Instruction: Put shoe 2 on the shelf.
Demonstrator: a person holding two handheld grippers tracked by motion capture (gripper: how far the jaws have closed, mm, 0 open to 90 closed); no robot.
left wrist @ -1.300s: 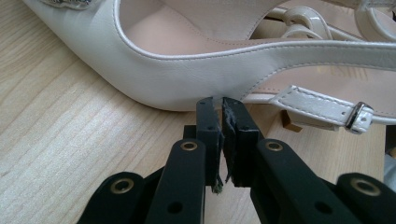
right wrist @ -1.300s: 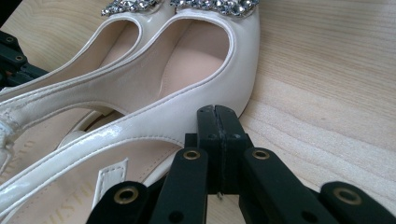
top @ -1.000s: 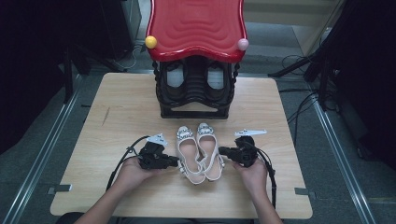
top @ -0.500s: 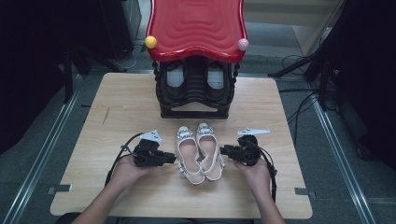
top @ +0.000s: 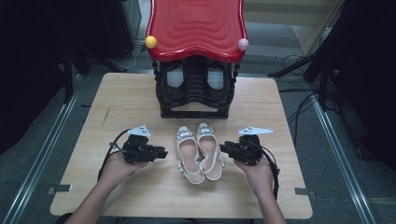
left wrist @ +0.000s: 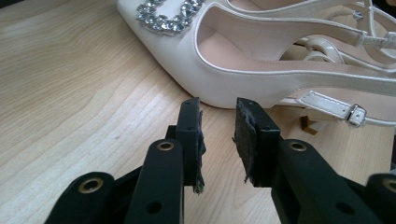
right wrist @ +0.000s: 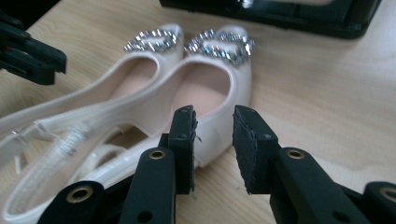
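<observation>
A pair of white slingback shoes with rhinestone buckles lies side by side mid-table, toes toward the rack: the left shoe (top: pixel 187 156) (left wrist: pixel 243 60) and the right shoe (top: pixel 211 150) (right wrist: pixel 212 93). My left gripper (top: pixel 163 153) (left wrist: pixel 218 135) points at the left shoe's outer side from a short gap away. Its jaws have just been opening and nothing is between them. My right gripper (top: pixel 223 148) (right wrist: pixel 214 140) faces the right shoe's outer side. It has also just opened and stands open, holding nothing.
A black shoe rack (top: pixel 195 100) with a red wavy top (top: pixel 196 25) stands at the table's far middle, with dark shoes inside. Bare wooden tabletop (top: pixel 130 107) lies to either side. Beyond the shoes in the right gripper view is the left gripper (right wrist: pixel 32 56).
Both hands have drawn outward, away from the shoes' sides, and lifted a little. The shoes have stayed in place.
</observation>
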